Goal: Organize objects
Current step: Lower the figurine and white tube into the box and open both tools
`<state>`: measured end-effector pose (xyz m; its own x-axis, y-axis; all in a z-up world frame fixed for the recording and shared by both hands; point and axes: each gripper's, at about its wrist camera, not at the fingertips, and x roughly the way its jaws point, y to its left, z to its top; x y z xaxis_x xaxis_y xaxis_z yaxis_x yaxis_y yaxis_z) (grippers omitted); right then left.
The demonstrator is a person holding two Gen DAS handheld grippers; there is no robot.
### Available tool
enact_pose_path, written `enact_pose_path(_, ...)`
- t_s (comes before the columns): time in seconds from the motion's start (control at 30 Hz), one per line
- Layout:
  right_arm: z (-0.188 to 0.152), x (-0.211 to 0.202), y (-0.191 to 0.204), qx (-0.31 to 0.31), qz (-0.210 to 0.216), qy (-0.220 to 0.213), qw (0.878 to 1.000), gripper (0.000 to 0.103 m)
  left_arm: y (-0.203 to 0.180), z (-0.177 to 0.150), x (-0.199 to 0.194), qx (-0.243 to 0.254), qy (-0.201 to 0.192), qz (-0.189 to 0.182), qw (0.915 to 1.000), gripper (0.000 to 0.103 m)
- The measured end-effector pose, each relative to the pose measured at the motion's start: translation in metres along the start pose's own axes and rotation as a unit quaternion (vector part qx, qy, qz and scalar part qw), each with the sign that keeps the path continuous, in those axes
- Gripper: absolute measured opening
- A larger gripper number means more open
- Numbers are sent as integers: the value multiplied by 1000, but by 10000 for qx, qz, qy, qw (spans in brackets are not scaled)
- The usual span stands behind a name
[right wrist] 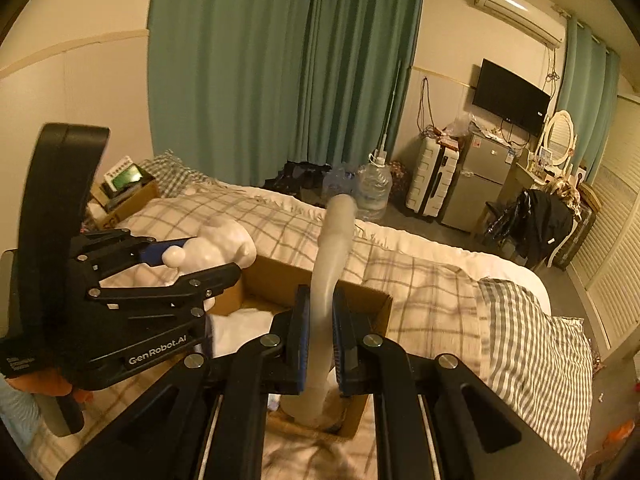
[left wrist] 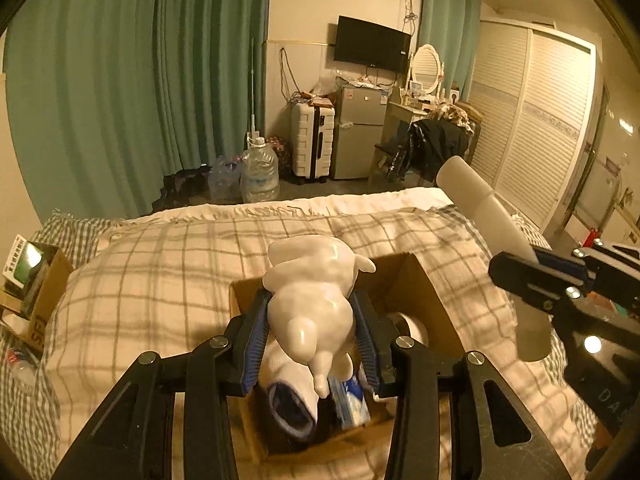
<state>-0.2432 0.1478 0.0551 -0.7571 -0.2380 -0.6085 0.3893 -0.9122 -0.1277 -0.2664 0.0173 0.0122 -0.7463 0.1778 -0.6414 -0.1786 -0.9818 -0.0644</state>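
left hand-held gripper (left wrist: 312, 320) clamped on white figurine (left wrist: 316, 296) above cardboard box (left wrist: 416, 284) on bed (left wrist: 160, 280); right hand-held gripper (right wrist: 320, 324) clamped on pale tube (right wrist: 332, 256).

warm yellow light filled the bedroom. long green curtains (left wrist: 132, 80) hung by cream walls; a black wall-mounted television (left wrist: 372, 44) sat above a small silver fridge (left wrist: 360, 132), beside a white ribbed suitcase (left wrist: 312, 140) and white louvered wardrobe doors (left wrist: 532, 120).

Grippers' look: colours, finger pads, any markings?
Both are matte black linkage frames with silver pivot screws and ribbed blue finger pads. The left gripper carries white "GenRobot.AI" lettering, a small white label and a curved black handle. The right gripper matches it. No cables visible.
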Motion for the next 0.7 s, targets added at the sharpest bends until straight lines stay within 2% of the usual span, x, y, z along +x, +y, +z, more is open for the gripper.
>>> enact_pose_path(0.17,-1,34,-10,40,35,195,9998,9,-2,1,33,70,202,-7,9998,41)
enact_pose_path(0.4,-28,88,-17,216,272,653,9973,9,-1,-26,72,58,567,41,9984,41)
enact_pose_path(0.57,-46,119,-22,356,388,999,9936,9,6,-37,90,-8,739,90,9972,41)
enact_pose_path(0.7,-56,134,-28,504,451,1093,9917,10,9,-42,99,-25,833,127,9964,41)
